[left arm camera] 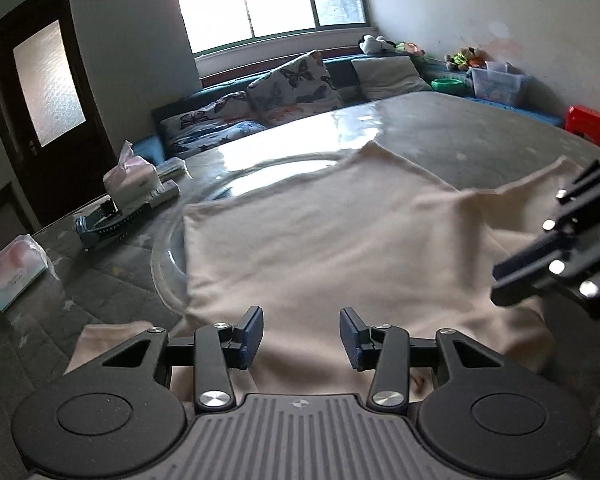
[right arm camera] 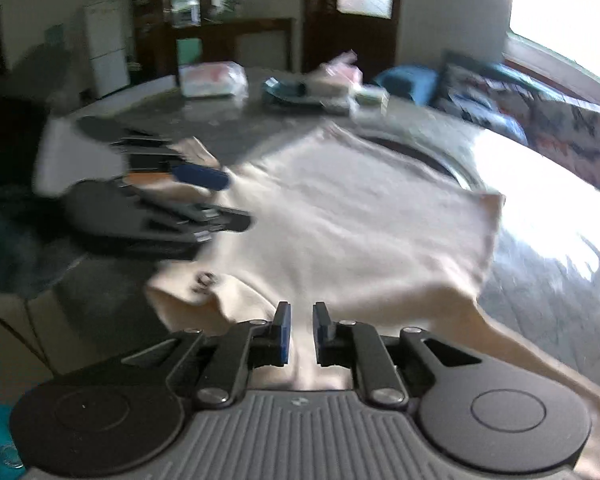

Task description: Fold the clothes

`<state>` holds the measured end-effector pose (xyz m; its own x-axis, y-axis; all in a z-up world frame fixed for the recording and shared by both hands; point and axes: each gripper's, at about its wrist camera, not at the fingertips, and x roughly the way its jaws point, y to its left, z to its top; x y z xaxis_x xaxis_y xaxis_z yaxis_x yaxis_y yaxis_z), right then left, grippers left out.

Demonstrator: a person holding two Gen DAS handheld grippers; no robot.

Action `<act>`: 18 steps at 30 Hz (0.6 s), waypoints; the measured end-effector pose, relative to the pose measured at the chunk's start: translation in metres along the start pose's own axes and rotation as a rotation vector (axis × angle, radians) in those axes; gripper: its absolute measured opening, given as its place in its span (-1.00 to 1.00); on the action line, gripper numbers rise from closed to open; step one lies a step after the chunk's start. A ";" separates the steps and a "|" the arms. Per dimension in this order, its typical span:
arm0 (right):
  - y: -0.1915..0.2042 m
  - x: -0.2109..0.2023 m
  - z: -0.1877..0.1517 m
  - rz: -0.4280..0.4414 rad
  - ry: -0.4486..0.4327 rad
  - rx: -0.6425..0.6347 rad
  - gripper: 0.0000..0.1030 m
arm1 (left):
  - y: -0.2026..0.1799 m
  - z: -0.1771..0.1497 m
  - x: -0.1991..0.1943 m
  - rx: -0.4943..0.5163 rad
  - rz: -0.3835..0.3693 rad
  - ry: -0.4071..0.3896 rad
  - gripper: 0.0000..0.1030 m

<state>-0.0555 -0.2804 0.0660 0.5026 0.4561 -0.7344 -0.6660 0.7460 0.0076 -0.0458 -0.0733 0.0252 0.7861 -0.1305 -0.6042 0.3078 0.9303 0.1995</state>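
Observation:
A cream garment (left arm camera: 320, 248) lies spread over the round table (left arm camera: 460, 128), partly covering a glass turntable (left arm camera: 168, 264). My left gripper (left arm camera: 300, 336) hovers over the garment's near edge, jaws open, with nothing between its blue pads (left arm camera: 252, 332). At the right edge of that view my right gripper (left arm camera: 498, 284) reaches in over a raised fold. In the blurred right wrist view the right gripper (right arm camera: 300, 332) stands over the garment (right arm camera: 360, 232) with a narrow gap between its pads. Cloth shows through the gap and nothing is pinched. The left gripper (right arm camera: 236, 200) sits at the garment's left side.
A tissue box (left arm camera: 130, 184), a soft tissue pack (left arm camera: 16, 272) and a blue tool (left arm camera: 100, 224) sit on the table's left. Butterfly pillows (left arm camera: 292, 88) line a bench beyond the far edge. A clear bin (left arm camera: 496, 84) and a red stool (left arm camera: 588, 124) stand far right.

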 end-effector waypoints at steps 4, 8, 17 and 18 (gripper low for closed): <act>0.000 0.005 -0.012 -0.003 0.042 -0.002 -0.78 | -0.003 -0.015 -0.006 0.001 -0.008 0.018 -0.12; 0.000 -0.003 -0.006 -0.017 0.005 -0.010 -0.52 | 0.007 -0.023 -0.012 -0.052 -0.004 0.018 -0.11; -0.014 0.027 0.010 -0.045 -0.046 0.089 -0.29 | 0.064 -0.027 -0.015 -0.290 0.105 0.024 -0.11; -0.017 0.032 0.009 -0.047 -0.041 0.106 -0.28 | 0.071 -0.029 -0.014 -0.308 0.127 0.031 -0.11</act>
<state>-0.0227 -0.2737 0.0484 0.5554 0.4376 -0.7071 -0.5804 0.8130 0.0473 -0.0508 0.0048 0.0257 0.7895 -0.0002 -0.6138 0.0279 0.9990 0.0355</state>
